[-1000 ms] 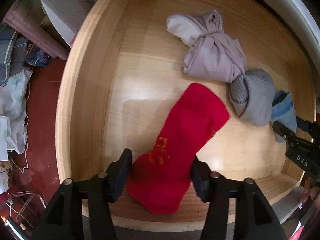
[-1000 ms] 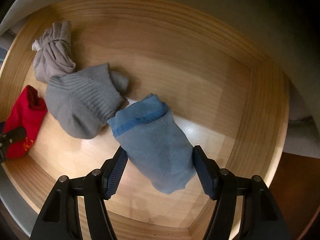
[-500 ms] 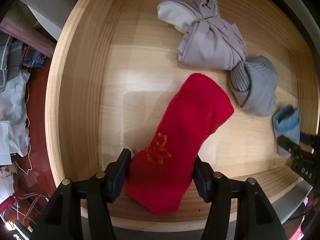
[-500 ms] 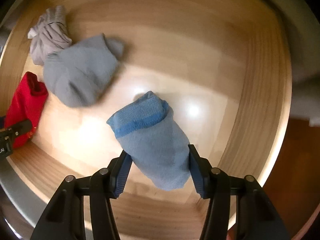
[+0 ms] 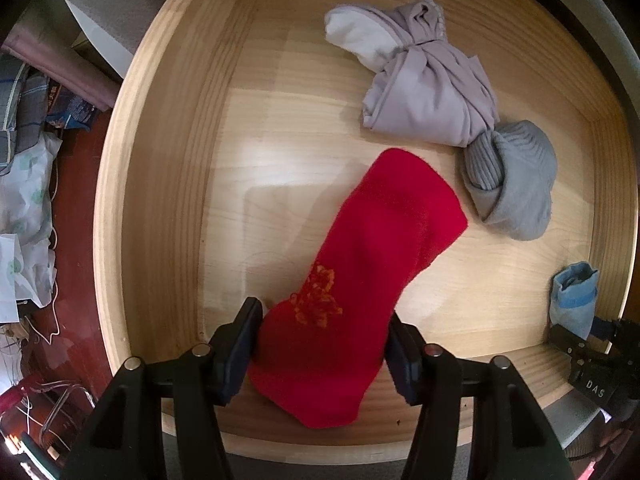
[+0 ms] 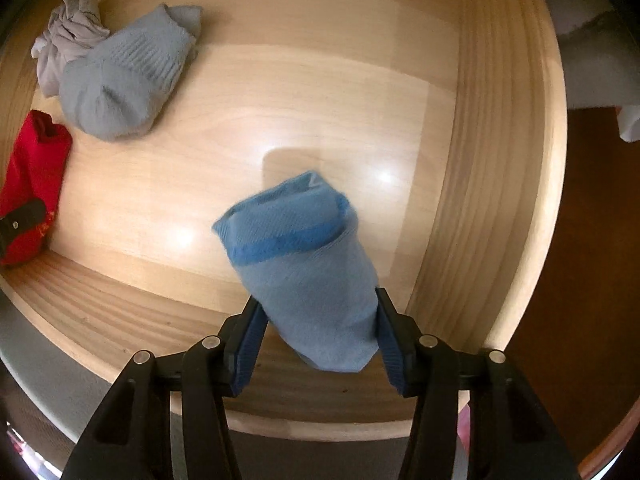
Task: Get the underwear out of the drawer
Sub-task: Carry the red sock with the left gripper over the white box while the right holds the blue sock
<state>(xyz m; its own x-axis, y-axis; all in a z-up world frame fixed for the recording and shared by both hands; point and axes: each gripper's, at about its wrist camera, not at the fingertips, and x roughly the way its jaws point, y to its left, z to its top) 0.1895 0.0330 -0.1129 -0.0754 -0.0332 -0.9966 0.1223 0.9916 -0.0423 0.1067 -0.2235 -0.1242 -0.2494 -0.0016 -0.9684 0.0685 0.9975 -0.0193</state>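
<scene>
A wooden drawer (image 5: 160, 160) holds a pale mauve knotted garment (image 5: 424, 92) at the back, touching a rolled grey sock (image 5: 516, 184). My left gripper (image 5: 322, 316) points straight down and is shut on a red sock (image 5: 384, 232), whose cuff hangs toward the drawer floor. My right gripper (image 6: 316, 304) has a blue sock (image 6: 296, 240) between its pads. Its jaws are closing and press on the fabric. In the right wrist view the grey sock (image 6: 128, 76) and the mauve garment (image 6: 68, 36) lie at the far left, with the red sock (image 6: 32, 176) below them.
The drawer's right wall (image 6: 492, 160) and front rail stand close to the blue sock. Left of the drawer, on a dark red floor, lie printed fabric and cables (image 5: 28, 184) and a grey-white box (image 5: 112, 12).
My right gripper has carried the blue sock away from the grey sock, toward the drawer's front right corner, and its jaws have narrowed on it. The red sock stays in the left gripper.
</scene>
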